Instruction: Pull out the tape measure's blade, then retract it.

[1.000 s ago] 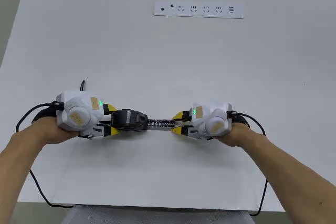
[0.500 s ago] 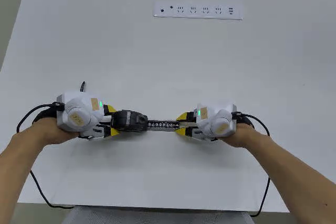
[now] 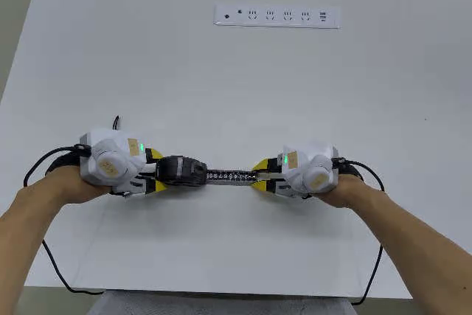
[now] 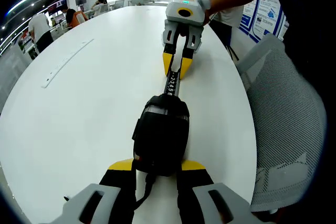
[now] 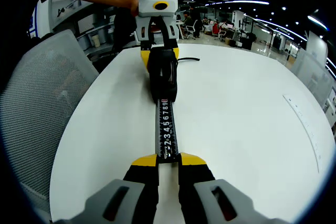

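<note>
A black tape measure lies on the white table, with my left gripper shut on its case. Its numbered blade runs out to the right. My right gripper is shut on the blade's end. In the right gripper view the blade stretches away to the case, and the left gripper holds it from the far side. The left gripper view has the right gripper pinching the blade's tip ahead.
A white power strip lies at the far side of the table. Black cables trail from both grippers off the near edge. A grey mesh chair stands beside the table.
My right gripper has moved to the right with the blade's end, so more of the blade shows. The left gripper and the case have stayed put.
</note>
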Available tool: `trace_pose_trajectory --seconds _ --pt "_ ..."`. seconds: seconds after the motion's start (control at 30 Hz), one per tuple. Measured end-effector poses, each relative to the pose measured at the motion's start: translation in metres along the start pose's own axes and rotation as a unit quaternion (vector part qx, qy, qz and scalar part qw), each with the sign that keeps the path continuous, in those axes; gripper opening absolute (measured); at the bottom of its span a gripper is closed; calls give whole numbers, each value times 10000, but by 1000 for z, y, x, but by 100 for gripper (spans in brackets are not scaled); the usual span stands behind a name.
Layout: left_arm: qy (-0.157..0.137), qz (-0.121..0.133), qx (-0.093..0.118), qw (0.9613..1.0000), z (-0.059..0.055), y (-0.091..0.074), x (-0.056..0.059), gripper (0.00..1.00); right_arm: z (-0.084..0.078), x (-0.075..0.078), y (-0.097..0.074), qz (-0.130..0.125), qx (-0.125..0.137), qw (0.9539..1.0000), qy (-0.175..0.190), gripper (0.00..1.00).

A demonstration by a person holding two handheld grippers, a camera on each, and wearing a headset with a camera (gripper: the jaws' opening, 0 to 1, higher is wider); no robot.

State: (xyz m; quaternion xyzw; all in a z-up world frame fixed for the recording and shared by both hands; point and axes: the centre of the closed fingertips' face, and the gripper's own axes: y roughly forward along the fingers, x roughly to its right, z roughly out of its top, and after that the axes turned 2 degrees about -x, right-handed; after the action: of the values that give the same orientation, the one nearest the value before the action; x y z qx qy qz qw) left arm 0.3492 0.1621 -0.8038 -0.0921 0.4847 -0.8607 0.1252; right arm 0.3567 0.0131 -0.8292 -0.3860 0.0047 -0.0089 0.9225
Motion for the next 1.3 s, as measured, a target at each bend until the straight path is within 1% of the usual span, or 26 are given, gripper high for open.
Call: trace_pose_trajectory --seconds 0.47,0.6,0.83,1.1,1.3 --pt "-11 -12 -15 10000 0 0 0 27 -11 2 -10 -27 -74 10000 -19 11" --pt "-11 -20 -27 10000 0 0 0 27 -14 5 -15 -72 -79 9999 -37 11" --pt "-18 -24 -41 10000 0 0 0 27 -22 4 -23 -107 -135 9998 -23 11" --pt "-32 -27 -51 10000 -1 0 0 27 -27 5 -30 -141 -185 9997 -38 11" --pt "-38 -36 -54 10000 -1 -1 0 27 -35 6 -36 -169 -253 9995 -27 11"
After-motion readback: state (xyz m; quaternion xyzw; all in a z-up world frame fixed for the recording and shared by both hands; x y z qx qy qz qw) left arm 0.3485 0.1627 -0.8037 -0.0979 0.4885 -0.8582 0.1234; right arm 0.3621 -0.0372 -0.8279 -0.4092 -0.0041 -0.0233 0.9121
